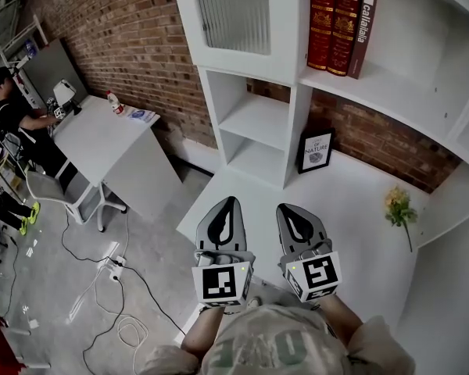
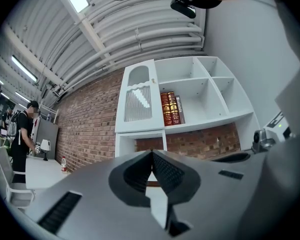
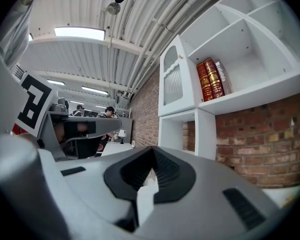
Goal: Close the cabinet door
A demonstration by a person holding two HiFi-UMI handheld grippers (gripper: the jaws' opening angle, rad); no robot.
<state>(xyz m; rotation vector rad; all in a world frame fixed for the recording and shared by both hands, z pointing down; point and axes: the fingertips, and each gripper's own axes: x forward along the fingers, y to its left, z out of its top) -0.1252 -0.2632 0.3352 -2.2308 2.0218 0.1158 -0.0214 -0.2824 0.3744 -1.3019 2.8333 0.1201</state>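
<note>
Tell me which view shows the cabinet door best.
The left gripper view: the cabinet door shows whole and nearly face-on. The head view crops the door at the frame's top edge; the right gripper view shows the door whole but foreshortened, from the side.

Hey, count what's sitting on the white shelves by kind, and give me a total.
Books: 3
Framed picture: 1
Flower: 1
Total: 5
</note>
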